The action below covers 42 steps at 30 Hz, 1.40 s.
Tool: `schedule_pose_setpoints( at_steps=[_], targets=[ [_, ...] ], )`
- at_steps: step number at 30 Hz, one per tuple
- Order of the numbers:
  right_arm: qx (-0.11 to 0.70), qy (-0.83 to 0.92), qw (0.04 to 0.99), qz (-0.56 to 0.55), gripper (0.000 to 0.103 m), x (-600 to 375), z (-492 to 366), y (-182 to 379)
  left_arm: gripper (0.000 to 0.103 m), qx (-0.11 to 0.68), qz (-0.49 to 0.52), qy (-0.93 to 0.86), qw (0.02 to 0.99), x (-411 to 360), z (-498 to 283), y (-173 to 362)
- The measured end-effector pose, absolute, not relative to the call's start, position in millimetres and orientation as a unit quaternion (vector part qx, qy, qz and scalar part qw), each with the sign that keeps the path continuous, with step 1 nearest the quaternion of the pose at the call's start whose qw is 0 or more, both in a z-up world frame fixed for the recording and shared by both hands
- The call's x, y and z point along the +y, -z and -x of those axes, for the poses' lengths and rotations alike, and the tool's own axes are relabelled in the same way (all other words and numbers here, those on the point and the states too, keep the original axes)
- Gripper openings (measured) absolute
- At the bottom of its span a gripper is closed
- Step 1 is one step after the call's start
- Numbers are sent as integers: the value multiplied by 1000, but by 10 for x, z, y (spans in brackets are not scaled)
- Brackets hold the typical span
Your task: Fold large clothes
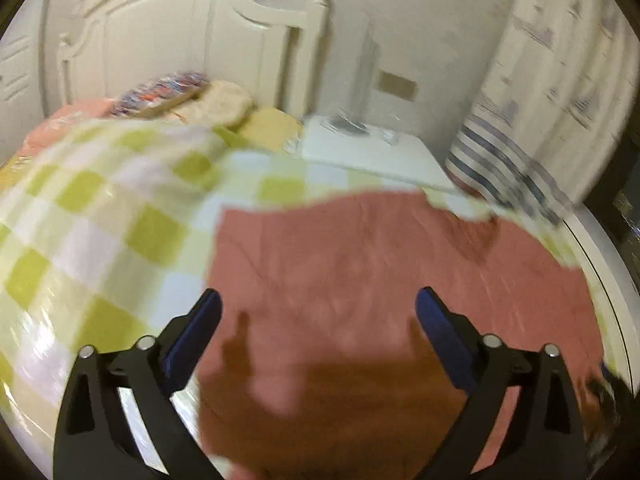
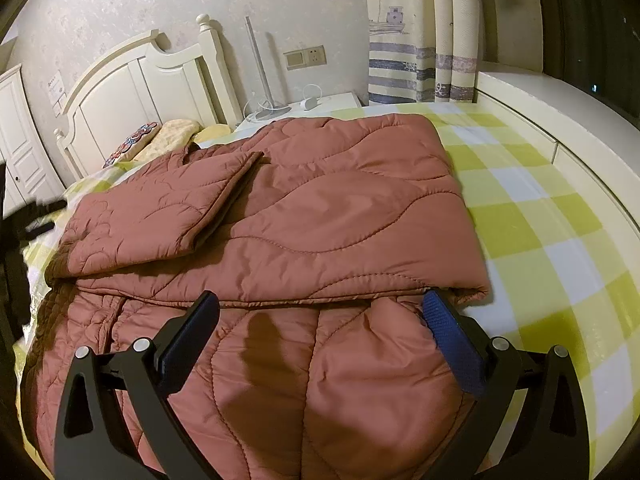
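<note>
On the bed (image 2: 540, 216), a folded coat (image 2: 320, 208).
Left gripper (image 1: 318, 312) and right gripper (image 2: 320, 312) both gape above it (nothing held), sleeve (image 2: 168, 208) folded across.

Each tool (image 1: 318, 306) (image 2: 320, 308) has black angular arms, silver screws and blue textured pads (image 2: 452, 340).

This is a bedroom in a home. A bed with a white carved headboard (image 2: 132, 80) stands against a papered wall, it is covered with a green and white checked sheet (image 2: 532, 216) and has pillows (image 2: 172, 132) at the head. Beside it is a white nightstand (image 2: 320, 104), and curtains (image 2: 404, 40) printed with a boat hang near a wall socket (image 2: 306, 57).
</note>
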State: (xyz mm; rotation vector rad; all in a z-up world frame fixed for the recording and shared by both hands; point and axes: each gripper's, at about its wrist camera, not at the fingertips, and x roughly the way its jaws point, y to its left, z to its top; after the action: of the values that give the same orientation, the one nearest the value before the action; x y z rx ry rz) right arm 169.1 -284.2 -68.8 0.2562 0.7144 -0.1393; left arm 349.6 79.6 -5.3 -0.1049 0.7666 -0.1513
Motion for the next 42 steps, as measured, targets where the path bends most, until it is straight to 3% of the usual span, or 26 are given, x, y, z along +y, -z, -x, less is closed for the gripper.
schedule_pose_setpoints(
  at_steps=[6, 9, 15, 19, 22, 29, 36, 42],
  targets=[
    [346, 67, 927, -128, 98, -2839, -1687, 693, 101, 506, 56, 45, 859, 842, -4137, 644],
    [345, 67, 927, -129, 98, -2844, -1680, 695, 100, 488, 52, 31, 871, 822, -4070, 608],
    [342, 64, 928, -132, 98, -2847, -1667, 688, 100, 353, 64, 55, 932, 514, -3367, 65],
    [340, 66, 929, -133, 98, -2844, -1652, 685, 101, 381, -40, 111, 917, -177, -3234, 365],
    [337, 67, 929, -135, 98, -2840, -1637, 681, 101, 415, -58, 101, 902, -370, -3297, 683],
    [335, 67, 930, -137, 98, -2845, -1609, 675, 101, 364, 1, 132, 922, -632, -2985, 158],
    [332, 66, 930, -141, 98, -2845, -1611, 672, 101, 401, -126, 160, 893, -1449, -2837, 752],
    [331, 63, 930, -145, 98, -2856, -1606, 671, 101, 369, -85, 158, 912, -1460, -2840, 319]
  ],
)
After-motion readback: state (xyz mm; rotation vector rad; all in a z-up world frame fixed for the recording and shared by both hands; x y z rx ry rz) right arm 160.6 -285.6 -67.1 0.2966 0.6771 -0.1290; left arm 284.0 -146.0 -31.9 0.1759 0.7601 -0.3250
